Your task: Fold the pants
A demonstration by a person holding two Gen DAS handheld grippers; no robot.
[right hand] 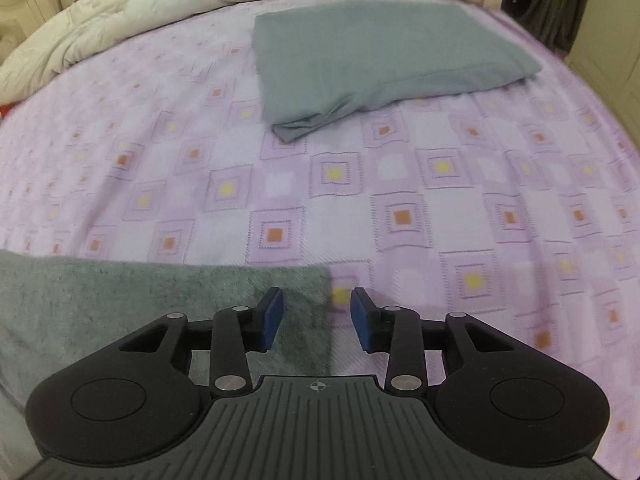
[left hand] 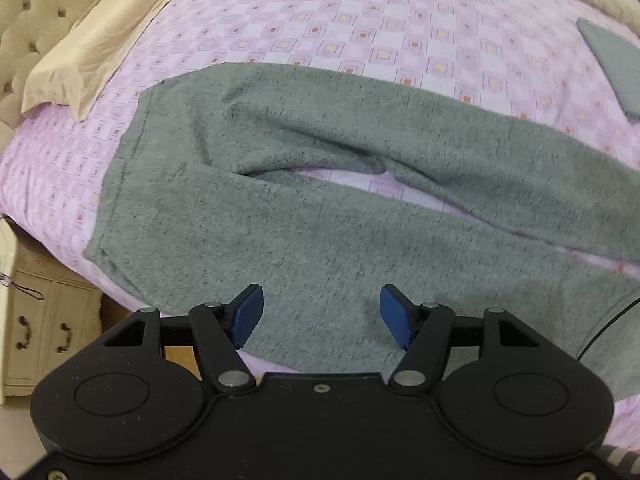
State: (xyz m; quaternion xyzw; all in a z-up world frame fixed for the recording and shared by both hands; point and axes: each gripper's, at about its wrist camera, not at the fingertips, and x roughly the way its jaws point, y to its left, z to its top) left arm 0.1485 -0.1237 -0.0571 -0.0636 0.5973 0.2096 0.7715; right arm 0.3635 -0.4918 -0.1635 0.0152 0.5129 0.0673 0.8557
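A home bedroom is showing here: a lilac patterned bedsheet (left hand: pixel 360 20) is covering a bed, a tufted beige headboard (left hand: pixel 36 12) is standing behind a pillow (left hand: pixel 100 44), and a cream bedside cabinet (left hand: pixel 44 320) is sitting beside it.

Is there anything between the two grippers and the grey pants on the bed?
Nothing visible. The left gripper hangs open over the waist end of the grey pants, bare fabric beneath its fingers. The right gripper is open at the leg hem. The folded grey cloth lies well clear, farther up the bed.
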